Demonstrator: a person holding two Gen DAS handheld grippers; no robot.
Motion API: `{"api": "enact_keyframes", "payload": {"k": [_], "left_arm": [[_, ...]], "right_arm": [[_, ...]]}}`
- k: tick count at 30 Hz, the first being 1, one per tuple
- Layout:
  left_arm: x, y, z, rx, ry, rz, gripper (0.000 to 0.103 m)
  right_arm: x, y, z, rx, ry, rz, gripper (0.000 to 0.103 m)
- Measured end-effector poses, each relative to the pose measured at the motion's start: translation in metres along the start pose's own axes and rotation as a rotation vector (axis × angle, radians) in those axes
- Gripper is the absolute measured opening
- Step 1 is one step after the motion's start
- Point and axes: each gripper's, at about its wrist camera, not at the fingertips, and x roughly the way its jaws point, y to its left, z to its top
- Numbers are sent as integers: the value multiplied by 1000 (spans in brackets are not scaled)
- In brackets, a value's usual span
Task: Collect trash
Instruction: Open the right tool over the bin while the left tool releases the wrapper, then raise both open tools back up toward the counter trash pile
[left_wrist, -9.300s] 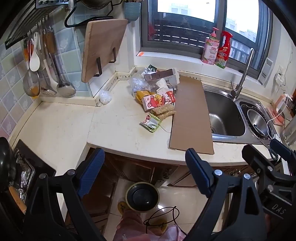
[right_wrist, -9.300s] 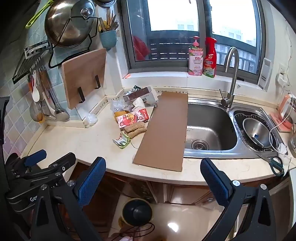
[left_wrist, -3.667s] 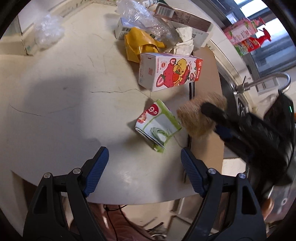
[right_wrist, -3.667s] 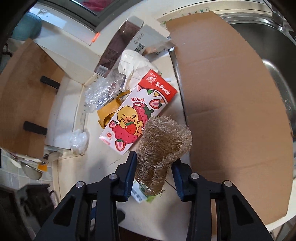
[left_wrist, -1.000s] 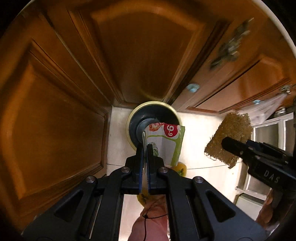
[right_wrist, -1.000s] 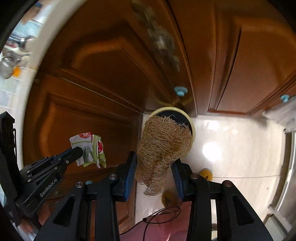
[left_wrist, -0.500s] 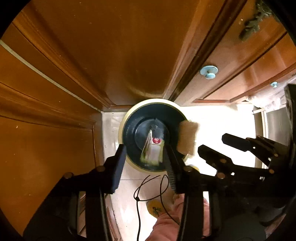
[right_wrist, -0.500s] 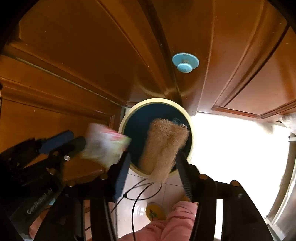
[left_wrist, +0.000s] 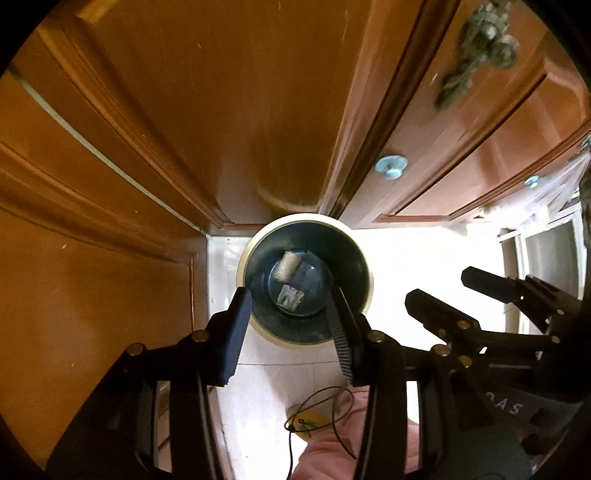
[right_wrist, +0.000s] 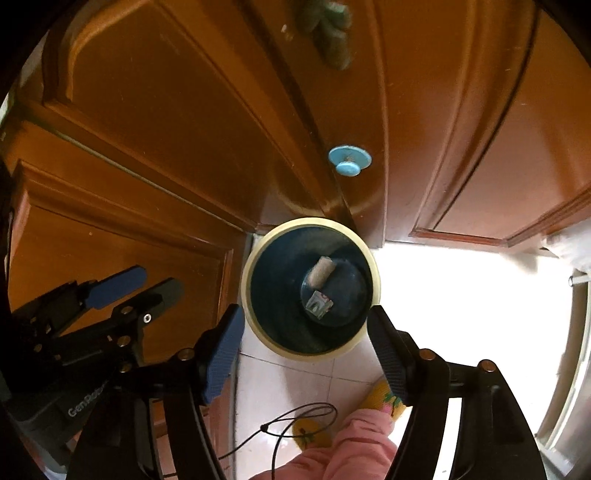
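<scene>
Nearest to you, your left gripper (left_wrist: 288, 317) points steeply down with its 2 fingers apart and nothing between them; through the gap you look straight into the bin. Your right gripper (right_wrist: 304, 334) sits just beside it at much the same height, its jaws opening and also empty, the bin mouth framed between its fingertips.

Directly below both grippers stands the round trash bin (right_wrist: 375, 273), cream-rimmed and dark inside, on the pale floor tiles (right_wrist: 288, 380) against the wooden cabinet doors (left_wrist: 240, 110). At its bottom lie 2 pieces of trash: the tan loofah scrubber (right_wrist: 322, 272), its long axis running away from you toward the cabinets, and the small green-and-white packet (right_wrist: 318, 304) lying flat on the near side of it, close to or touching it.

So nothing within reach here is left to take. Any remaining trash is out of view; judging by the task, both grippers are equally placed to lift away, since neither is nearer
</scene>
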Motion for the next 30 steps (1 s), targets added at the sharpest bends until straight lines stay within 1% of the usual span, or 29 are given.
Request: {"api": "enact_keyframes", "payload": {"k": [2,4,8,10,13,16,19,22,24,27,30], "left_arm": [[-15,-1,0,-11,-4,-27,39],[-37,-4,0,-10,-7,-54,39],[-86,-8,-1,6,-31,-46,39],[-114,-9,-1,16,-48,-54,39],[-169,-13,-4,37,-91,-62,39],[-230,-18,-8,69,-144,-57,39],[-282,-22,-15,115,-190,-55,39],[-331,-22,-23,139,-247,-65,39],[-365,-21,-30,137,-292,-59,39],[-410,-19,-38,126,-356,-51,39],[-451,-20,-42,137,-422,-30,39]], "right_arm": [[-7,-4,-2,11,-1,0,81],[-24,-6,-3,16,0,12,81],[-65,-3,-8,10,-10,38,81],[-89,4,-11,2,-19,46,81],[-141,19,-18,-20,-41,59,81],[-190,40,-27,-41,-65,51,81],[-244,63,-32,-62,-107,33,81],[-298,86,-38,-76,-161,28,81],[-338,101,-42,-85,-211,24,81],[-386,121,-49,-102,-272,9,81],[-429,139,-59,-117,-330,-4,81]]}}
